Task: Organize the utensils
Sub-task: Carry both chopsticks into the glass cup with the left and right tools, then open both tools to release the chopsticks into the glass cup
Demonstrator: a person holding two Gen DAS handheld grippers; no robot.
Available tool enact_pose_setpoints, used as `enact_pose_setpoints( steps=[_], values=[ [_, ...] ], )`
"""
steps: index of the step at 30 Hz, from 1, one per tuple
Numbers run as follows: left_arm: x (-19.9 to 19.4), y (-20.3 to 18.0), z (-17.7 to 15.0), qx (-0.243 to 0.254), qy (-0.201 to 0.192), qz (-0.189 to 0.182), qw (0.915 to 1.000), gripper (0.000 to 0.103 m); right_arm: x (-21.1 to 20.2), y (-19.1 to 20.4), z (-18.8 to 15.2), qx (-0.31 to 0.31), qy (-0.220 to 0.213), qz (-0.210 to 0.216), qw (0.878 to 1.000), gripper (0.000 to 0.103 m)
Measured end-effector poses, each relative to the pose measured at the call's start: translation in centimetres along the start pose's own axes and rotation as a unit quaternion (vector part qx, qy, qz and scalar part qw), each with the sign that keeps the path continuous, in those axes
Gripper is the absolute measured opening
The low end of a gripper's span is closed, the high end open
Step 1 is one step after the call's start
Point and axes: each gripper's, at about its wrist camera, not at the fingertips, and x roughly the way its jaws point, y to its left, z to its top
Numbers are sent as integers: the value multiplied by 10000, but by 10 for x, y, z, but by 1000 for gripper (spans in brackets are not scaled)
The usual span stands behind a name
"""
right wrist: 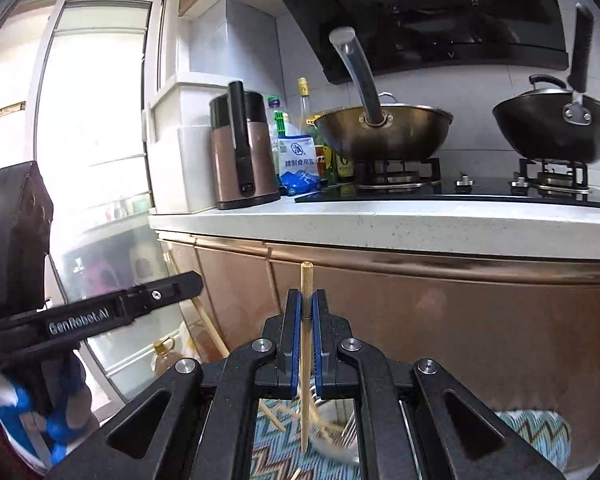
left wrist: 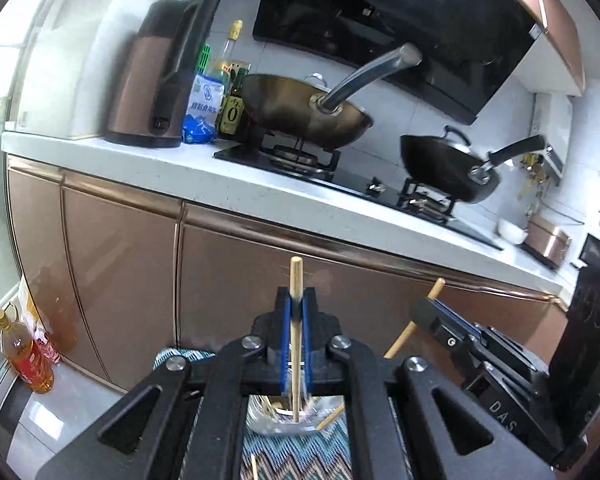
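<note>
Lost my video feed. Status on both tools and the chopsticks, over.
Left tool shut on one chopstick. Right tool shut on another chopstick. Glass container below. Nothing blocking.

Brass wok [right wrist: 384,134], black wok [right wrist: 554,130] on stove; kettle [right wrist: 242,148] beside.

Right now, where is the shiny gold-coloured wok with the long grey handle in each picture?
Left wrist view: the wok sits upper middle, tilted, on the near burner, right of the brown kettle.
Right wrist view: the wok sits upper middle, level, on the left burner, right of the brown kettle.
Shared landmark: the blue salt bag beside the kettle.
</note>
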Motion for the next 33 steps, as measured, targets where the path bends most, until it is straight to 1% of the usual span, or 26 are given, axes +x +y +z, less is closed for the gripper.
enact_pose_setpoints(
  steps=[4,6,8,11,14,16,19,22,23,26,30,33],
  values=[
    [40,4,-8,45,54,158,9999,5,33,-7,-11,-148,26,-124,9998,5],
    [55,5,-13,42,128,171,9998,5,43,-10,-18,-158,71,-134,9998,5],
    [72,7,-20,58,214,202,9995,5,55,-13,-30,-193,203,-173,9995,5],
    [89,7,-31,132,339,264,9990,5,65,-17,-45,-198,382,-185,9989,5],
    [94,6,-38,178,341,315,9988,6,66,-19,-51,-161,447,-214,9986,6],
    [93,6,-39,190,341,318,9987,7,65,-21,-53,-129,454,-250,9986,9],
    [85,5,-38,243,270,377,9986,10,56,-20,-50,-107,400,-316,9986,14],
    [74,5,-37,214,222,379,9988,15,44,-17,-47,-113,349,-384,9986,15],
    [68,5,-36,209,202,388,9988,17,40,-17,-46,-110,331,-414,9985,16],
    [51,4,-34,248,154,401,9988,21,25,-14,-42,-90,265,-490,9984,19],
    [23,-4,-34,410,11,504,9979,25,-1,-9,-37,-69,176,-614,9979,23],
    [-2,-12,-35,525,-118,551,9970,31,-20,-4,-34,-61,120,-715,9973,27]
  ],
)
